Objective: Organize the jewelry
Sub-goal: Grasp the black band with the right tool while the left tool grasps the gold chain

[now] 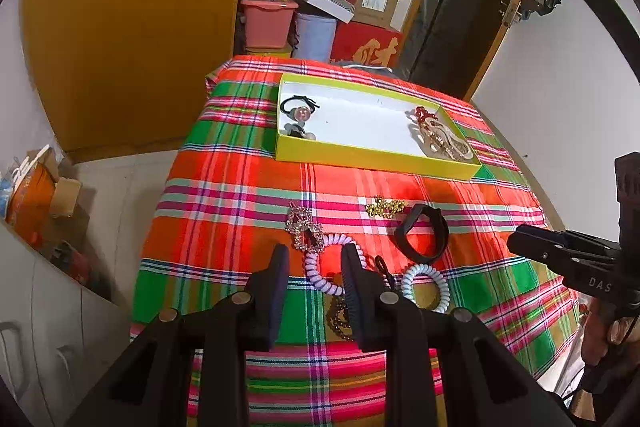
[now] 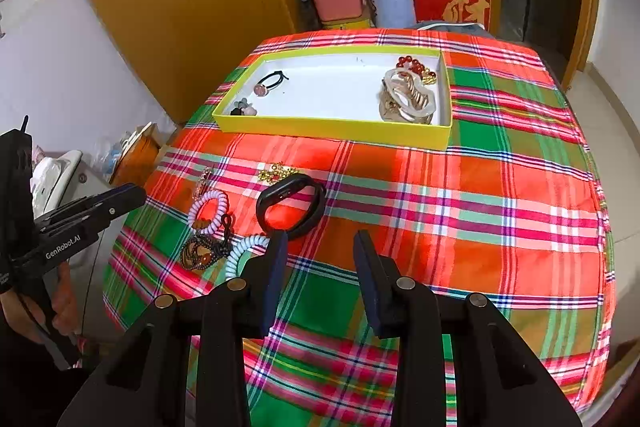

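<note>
While both claws, left (image 1: 314, 259) and right (image 2: 320, 247), hang apart and empty, loose jewelry (image 2: 290, 205) lies before tray (image 2: 332, 129).

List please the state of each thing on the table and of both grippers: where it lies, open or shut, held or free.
Yellow tray: on the cloth, partly filled.
Black hair ties: in the tray, left end.
Red bead bracelet: in the tray, right end.
Black wristband: loose on the cloth.
Lilac coil tie: loose on the cloth.
Pale blue coil tie: loose on the cloth.
Gold chain: loose on the cloth.
Left gripper: open, empty.
Right gripper: open, empty.
</note>
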The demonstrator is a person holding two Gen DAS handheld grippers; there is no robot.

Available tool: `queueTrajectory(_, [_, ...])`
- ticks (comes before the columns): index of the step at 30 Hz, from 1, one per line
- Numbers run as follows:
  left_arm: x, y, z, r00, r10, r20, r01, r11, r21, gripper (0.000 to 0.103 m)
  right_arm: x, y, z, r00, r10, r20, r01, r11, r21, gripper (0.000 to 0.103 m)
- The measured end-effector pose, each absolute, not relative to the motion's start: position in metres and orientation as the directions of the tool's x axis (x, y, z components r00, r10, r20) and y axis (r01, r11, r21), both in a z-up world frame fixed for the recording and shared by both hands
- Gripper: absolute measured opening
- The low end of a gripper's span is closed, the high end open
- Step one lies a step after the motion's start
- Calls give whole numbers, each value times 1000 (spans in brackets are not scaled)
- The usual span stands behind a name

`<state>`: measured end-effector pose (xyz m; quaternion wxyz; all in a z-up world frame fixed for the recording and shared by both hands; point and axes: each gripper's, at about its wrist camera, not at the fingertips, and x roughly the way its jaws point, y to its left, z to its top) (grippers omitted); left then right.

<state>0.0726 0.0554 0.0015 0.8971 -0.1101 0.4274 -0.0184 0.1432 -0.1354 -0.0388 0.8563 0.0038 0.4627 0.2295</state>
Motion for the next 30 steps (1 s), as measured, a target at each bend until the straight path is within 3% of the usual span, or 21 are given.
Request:
queueTrajectory(8, [82,57,-11,611,-140,-780,-69,971,-229,27,157,-123,-56,424,398,-814,-373,895,243,35])
queueTrajectory(12, [87,58,-15,606,-147,-781,-77,967,-242,36,165,-114,-65,405,397,-824,-363,896,254,35])
queueTrajectory(21, [101,60,-25,598,-158,-786,-88,962,-260,37,185,-97,-83,383,381,-841,-334,906,259,35])
queueTrajectory(30, [121,62,-41,573,-164,-803,-121,952,-281,37,192,-87,-93,394,324,-860,-329,924,197,19])
